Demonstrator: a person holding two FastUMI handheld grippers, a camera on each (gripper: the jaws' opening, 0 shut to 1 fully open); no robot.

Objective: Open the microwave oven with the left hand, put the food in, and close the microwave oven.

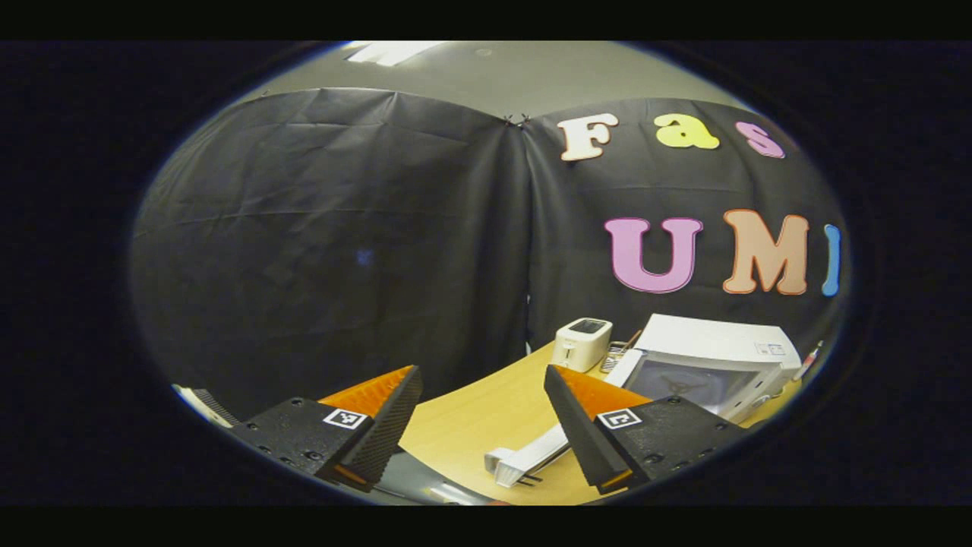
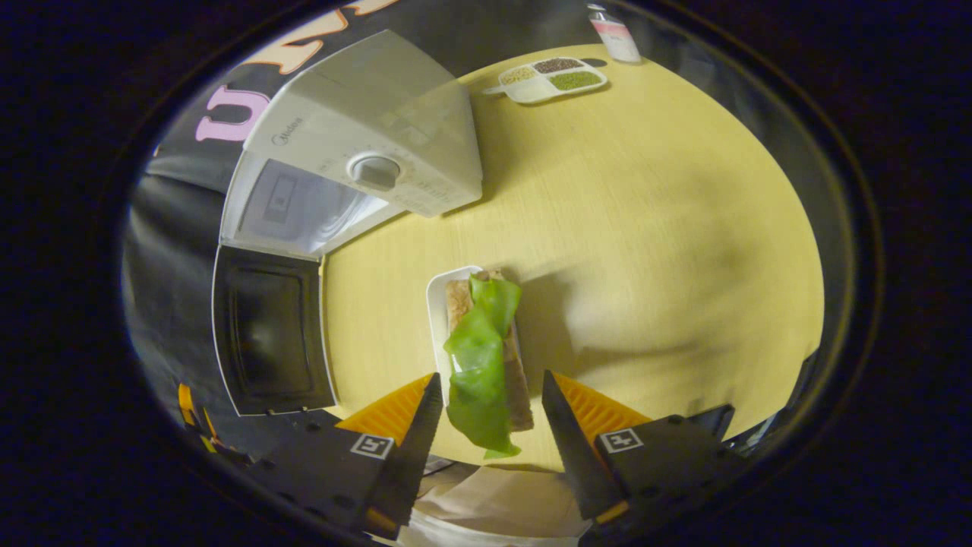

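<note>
The table (image 2: 645, 228) spreads wide and pale, and on it sits the microwave (image 2: 364, 144) with its door (image 2: 269, 330) swung fully open, dark window facing up in the right gripper view. From the left gripper view the same microwave (image 1: 714, 365) stands off to the right, near a small toaster (image 1: 582, 342).

Down to the food — a slim white tray (image 2: 439, 319) lies on the table just beside the open door, carrying a slab of bread (image 2: 518, 380) draped with a floppy green lettuce leaf (image 2: 482, 357). The right gripper (image 2: 486, 414) hovers with its fingers spread either side of the near end, not pinching yet. The left gripper (image 1: 482, 406) is spread too, holding nothing.

My read: the tray is light and stiff, probably slick at the rim; the leaf is loose and could slide off. Best take hold of the tray's long sides, level.

Far off, a divided dish (image 2: 550, 78) holds separate heaps of small grains or beans.
</note>
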